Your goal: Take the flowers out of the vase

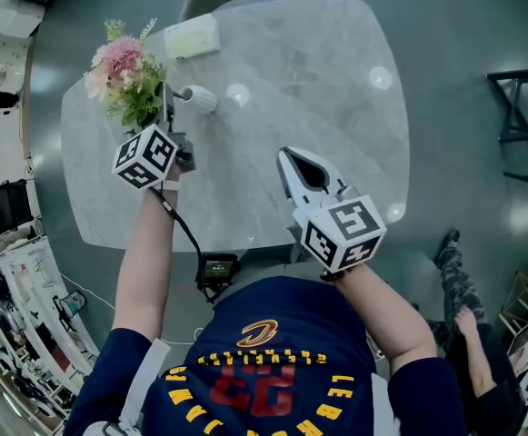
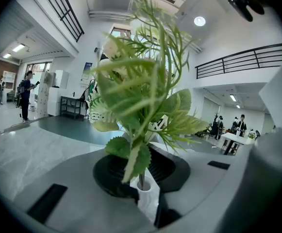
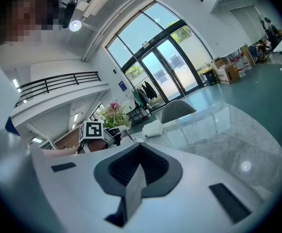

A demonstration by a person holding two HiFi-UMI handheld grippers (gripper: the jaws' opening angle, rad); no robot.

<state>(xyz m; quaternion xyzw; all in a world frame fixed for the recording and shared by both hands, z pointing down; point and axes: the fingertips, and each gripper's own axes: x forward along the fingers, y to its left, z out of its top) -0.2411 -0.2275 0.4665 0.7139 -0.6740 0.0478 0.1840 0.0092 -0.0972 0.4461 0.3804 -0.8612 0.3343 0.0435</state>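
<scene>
We hold the upright flowers [image 1: 123, 66] by the stem in our closed left hand-held gripper [image 2: 144, 198], the vase [image 1: 202, 99] just right of it.

Flowers [image 1: 123, 71], pink blooms in green leaves, are standing upright. White ribbed vase [image 1: 200, 98] is lying just beside them.

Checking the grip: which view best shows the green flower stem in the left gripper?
The left gripper view: the green flower stem sits clamped between its jaws, close up. The head view shows only the pink blooms from above; the right gripper view shows those blooms tiny.
</scene>
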